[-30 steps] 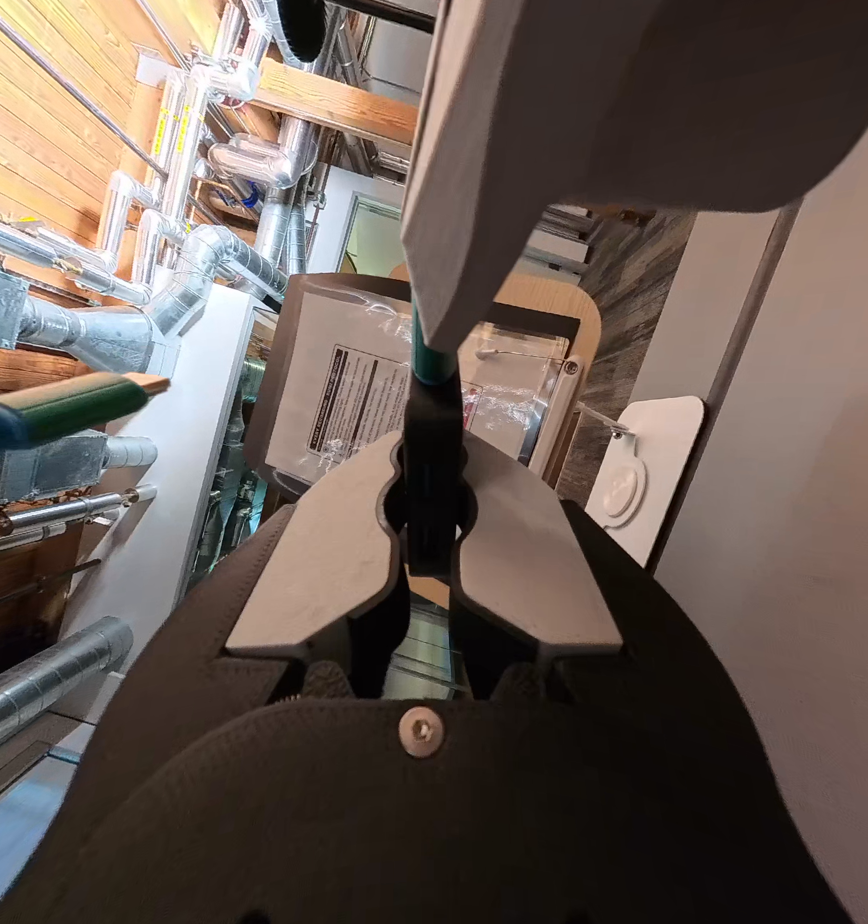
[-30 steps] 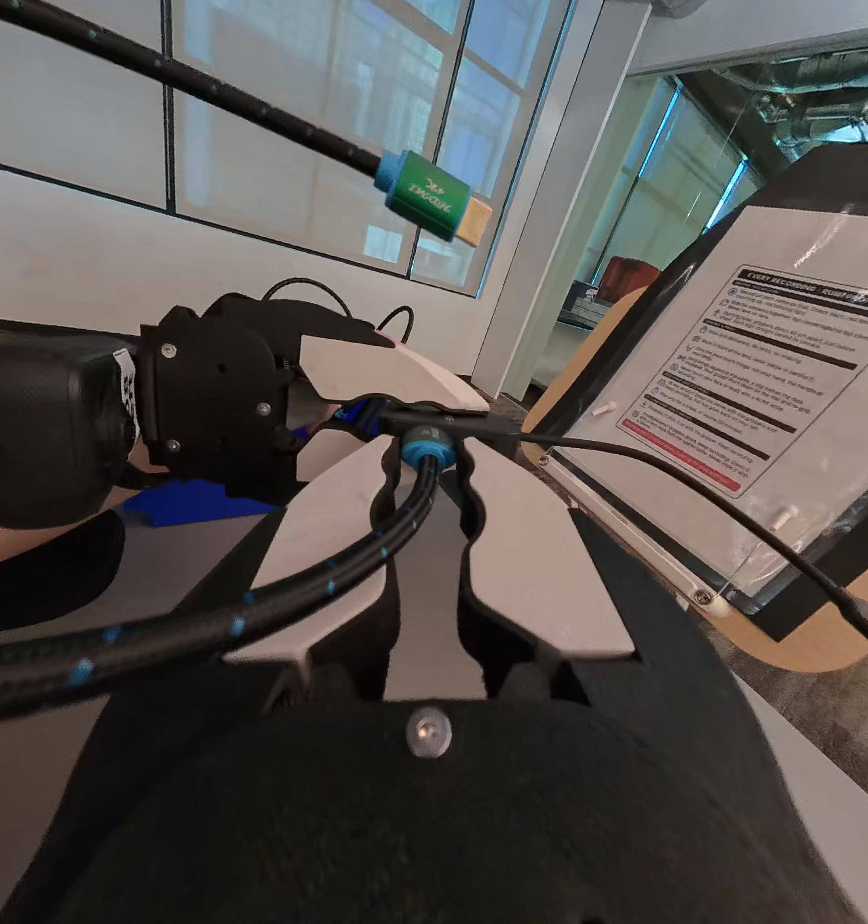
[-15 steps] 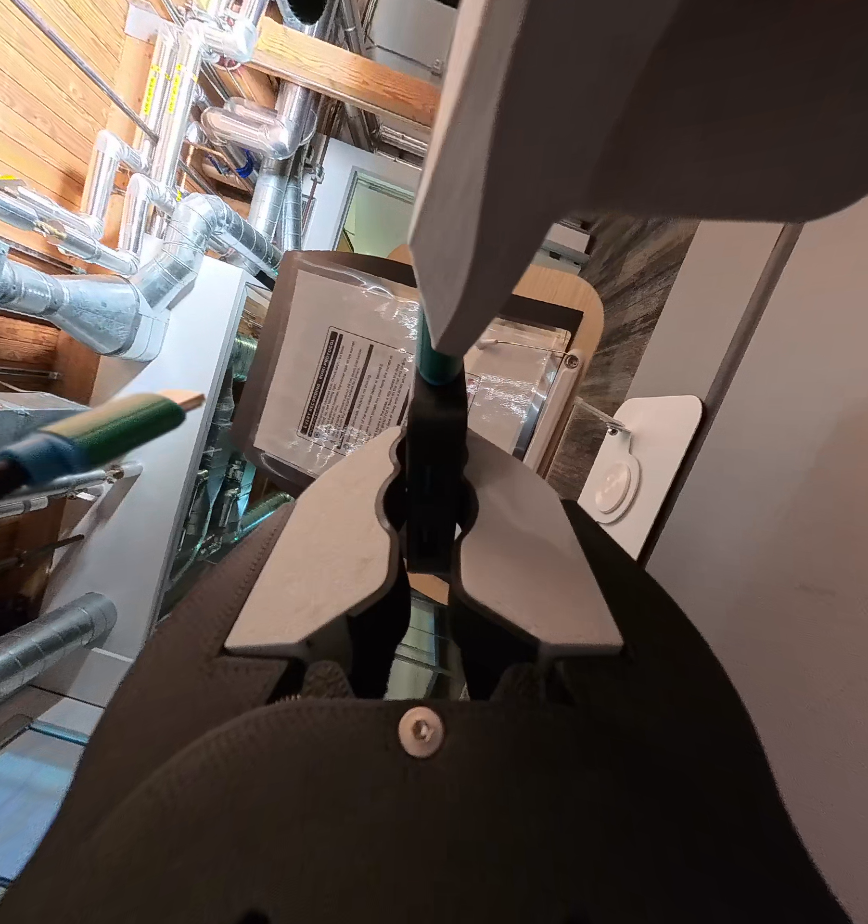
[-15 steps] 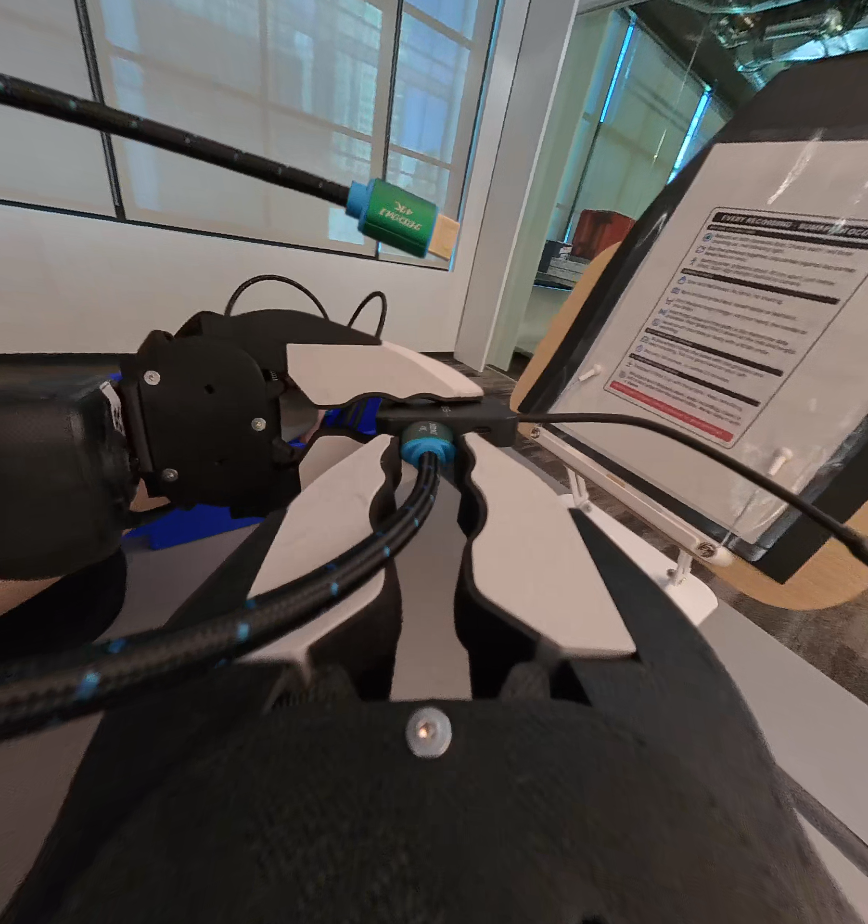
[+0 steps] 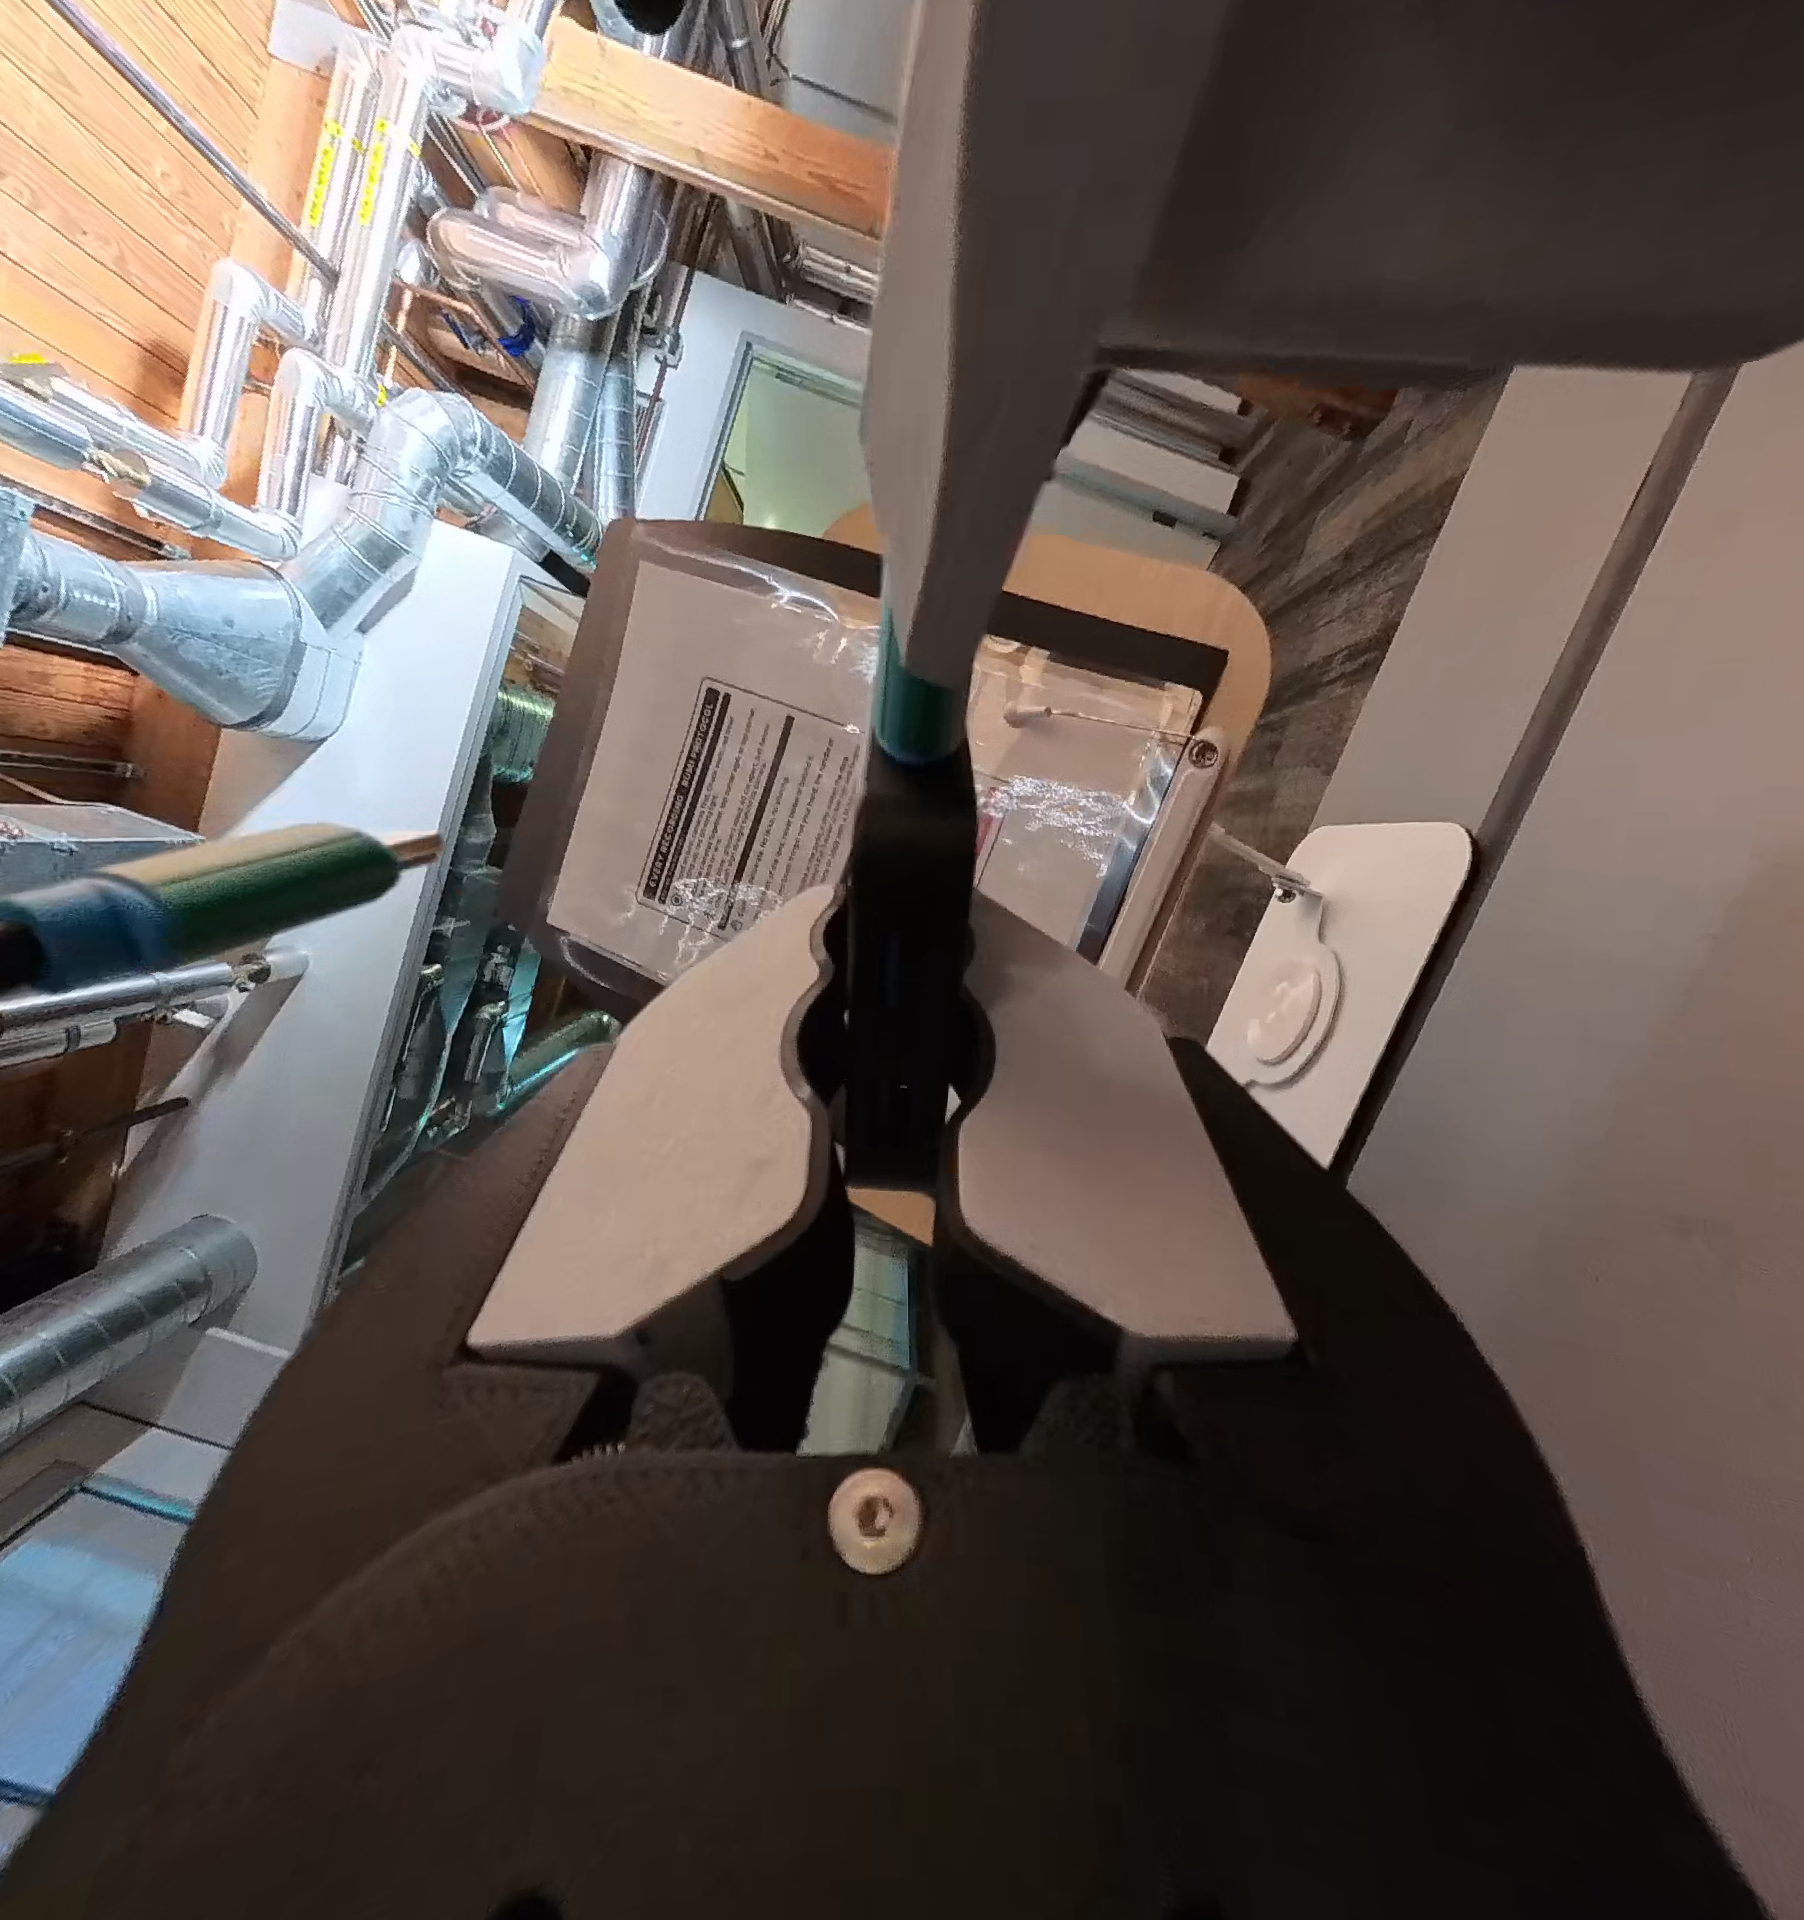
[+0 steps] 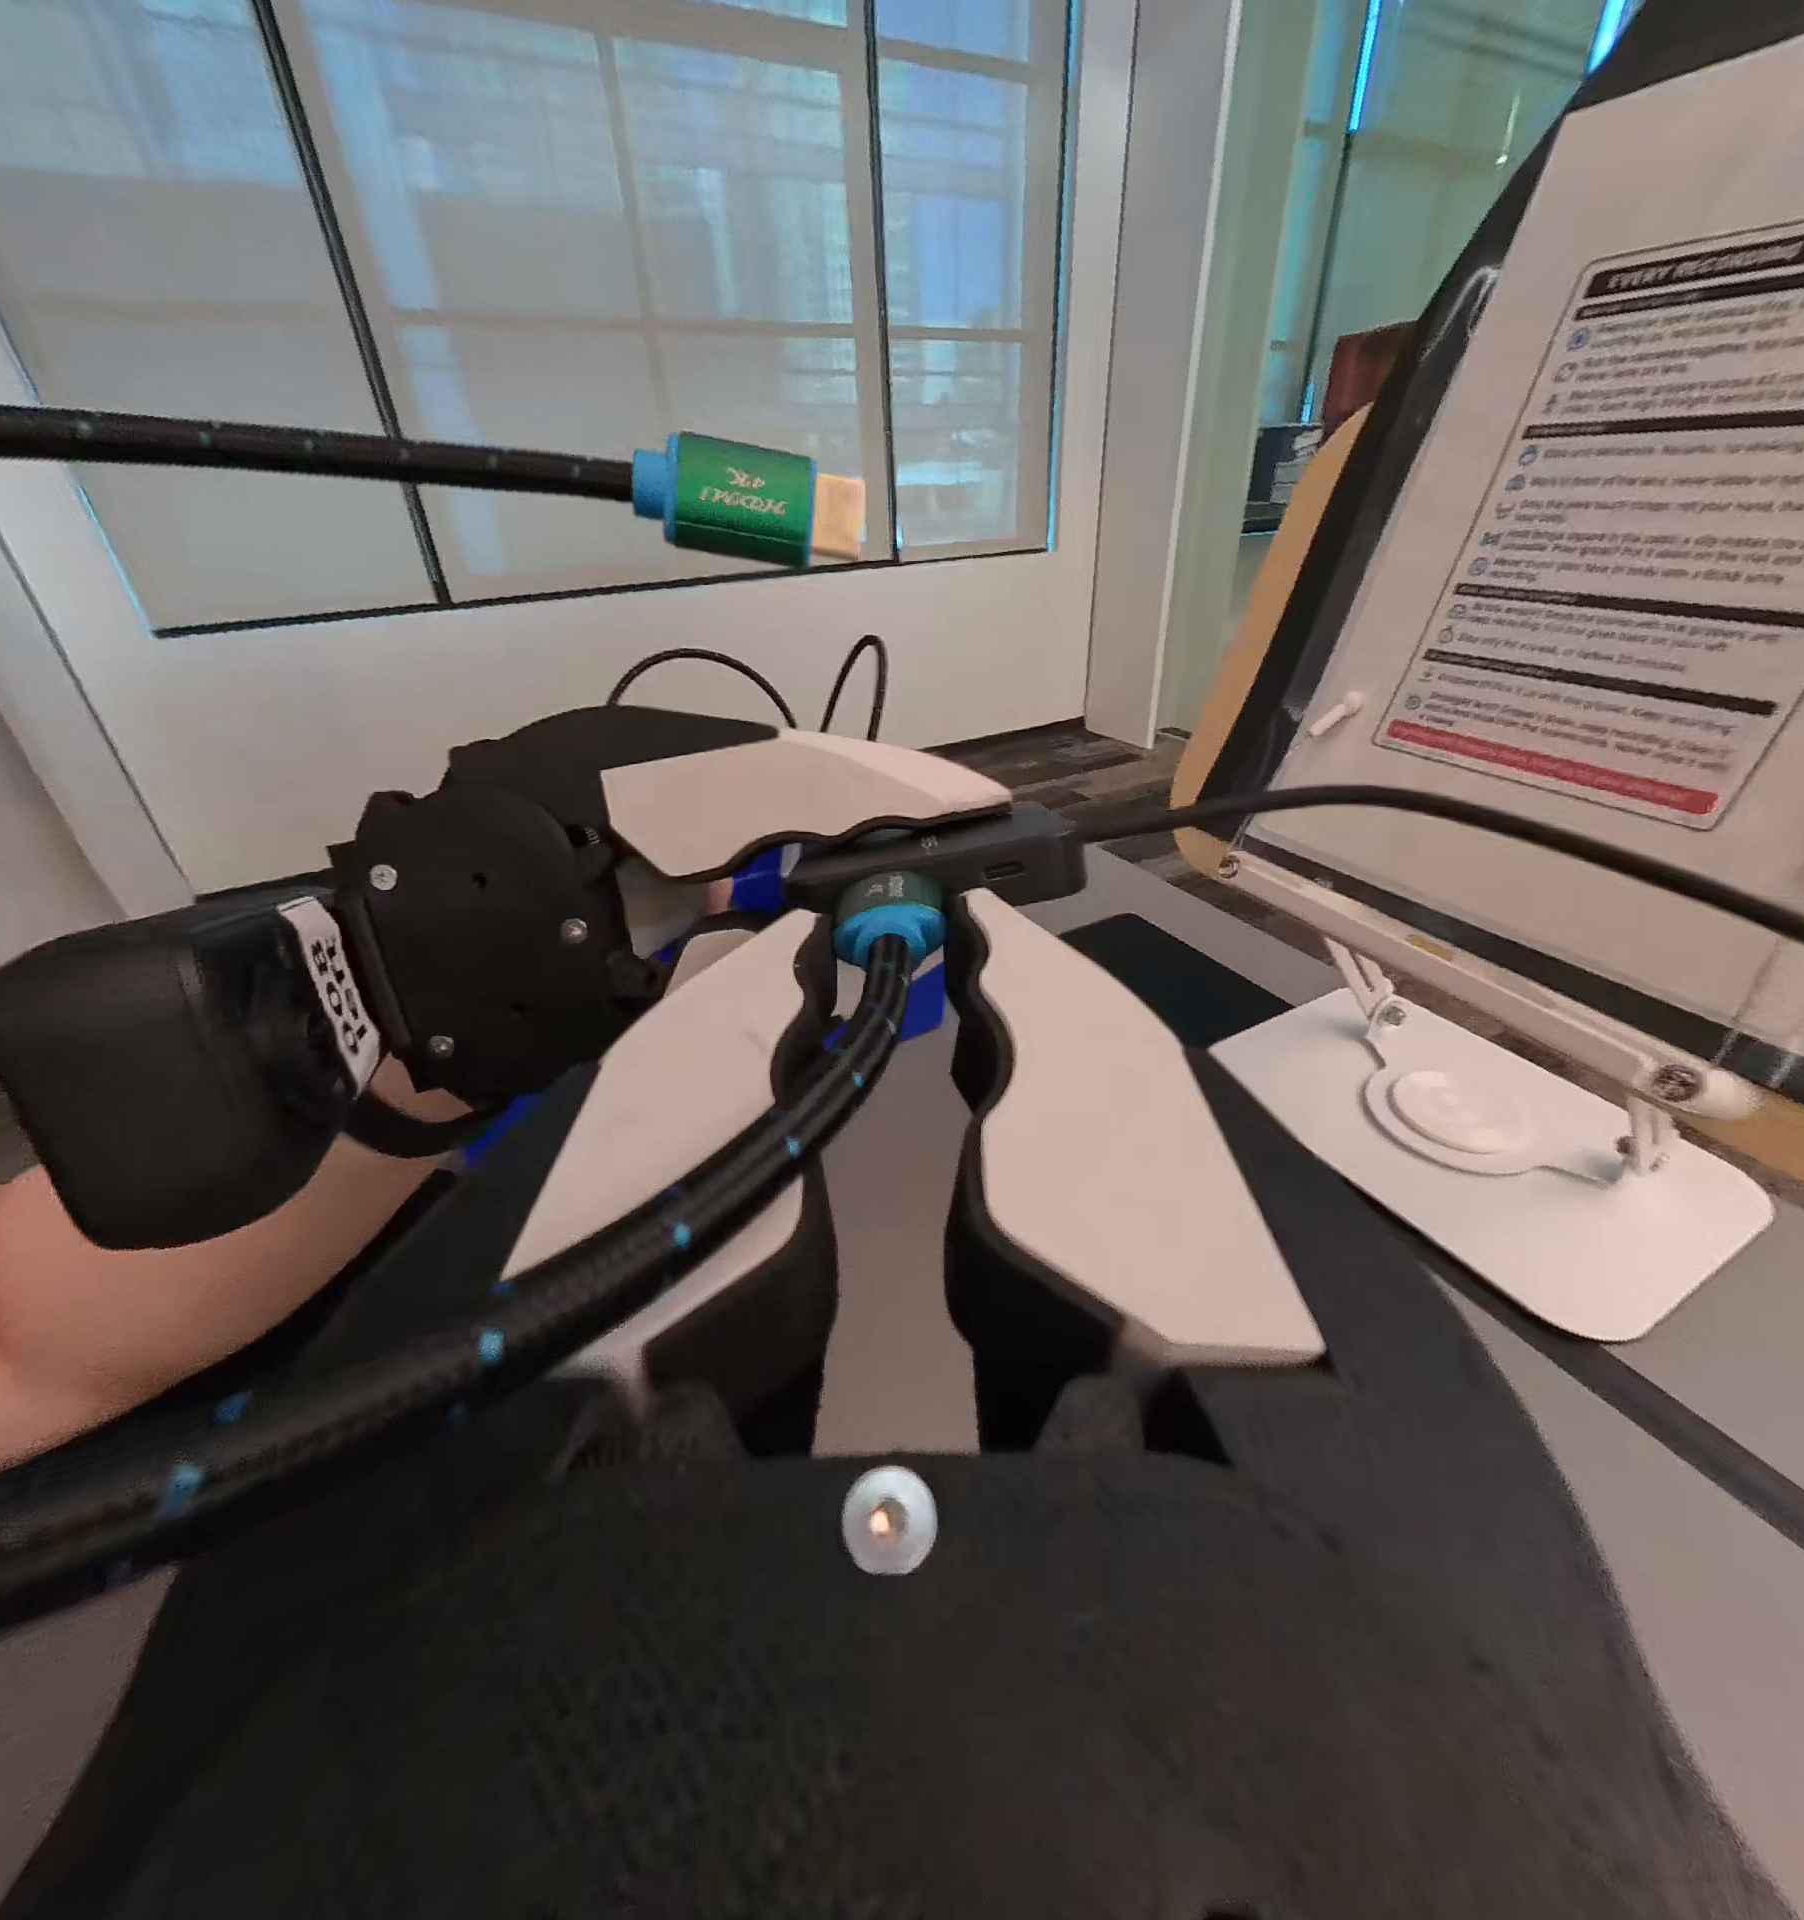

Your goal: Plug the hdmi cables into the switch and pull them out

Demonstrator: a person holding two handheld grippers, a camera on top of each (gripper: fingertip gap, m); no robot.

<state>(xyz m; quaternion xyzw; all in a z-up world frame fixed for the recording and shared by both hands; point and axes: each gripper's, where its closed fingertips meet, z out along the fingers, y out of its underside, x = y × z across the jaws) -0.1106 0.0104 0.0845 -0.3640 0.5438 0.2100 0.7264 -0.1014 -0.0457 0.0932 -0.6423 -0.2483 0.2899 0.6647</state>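
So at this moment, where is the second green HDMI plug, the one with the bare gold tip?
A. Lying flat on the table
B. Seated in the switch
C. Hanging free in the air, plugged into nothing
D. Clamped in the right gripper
C. The free green plug hangs in front of the window with its gold tip bare, above the switch held by the left gripper.

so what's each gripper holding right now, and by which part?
Left gripper is shut on the switch, clamping its black body edge-on. Right gripper is shut on the HDMI plug seated in the switch, gripped at its blue collar.
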